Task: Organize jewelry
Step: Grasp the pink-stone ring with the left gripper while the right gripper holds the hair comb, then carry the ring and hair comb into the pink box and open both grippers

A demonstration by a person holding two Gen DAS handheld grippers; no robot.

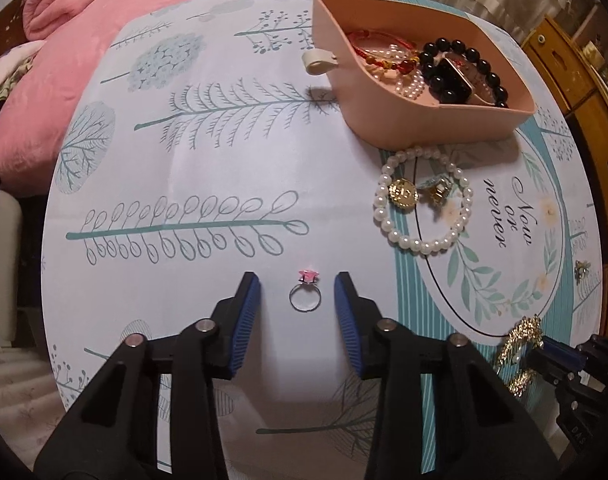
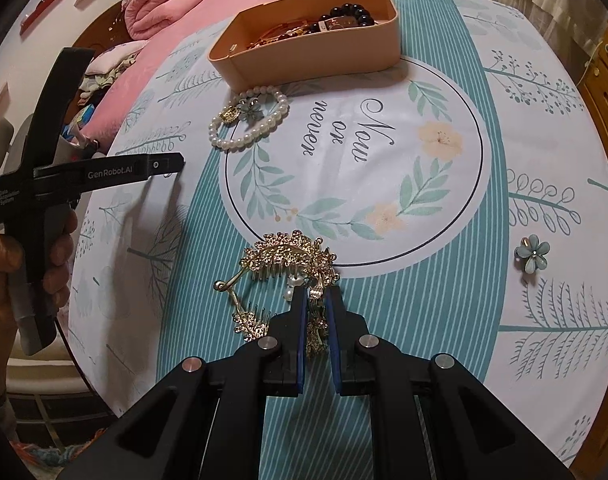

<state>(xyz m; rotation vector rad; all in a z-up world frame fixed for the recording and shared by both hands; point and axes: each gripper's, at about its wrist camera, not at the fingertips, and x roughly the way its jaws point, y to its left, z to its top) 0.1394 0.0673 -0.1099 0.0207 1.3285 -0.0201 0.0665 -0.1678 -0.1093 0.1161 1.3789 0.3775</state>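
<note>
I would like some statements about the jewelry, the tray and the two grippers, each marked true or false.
1. The ring lies on the table between the open fingers of the left gripper. True.
2. The right gripper is wide open with nothing between its fingers. False: its fingers are nearly closed on the gold hair comb.
3. The black bead bracelet is in the tray. True.
4. The pearl bracelet on the table lies inside the tray. False: it lies on the tablecloth beside the tray.
5. The blue flower clip is in the tray. False: it lies on the tablecloth, apart from the other pieces.
</note>
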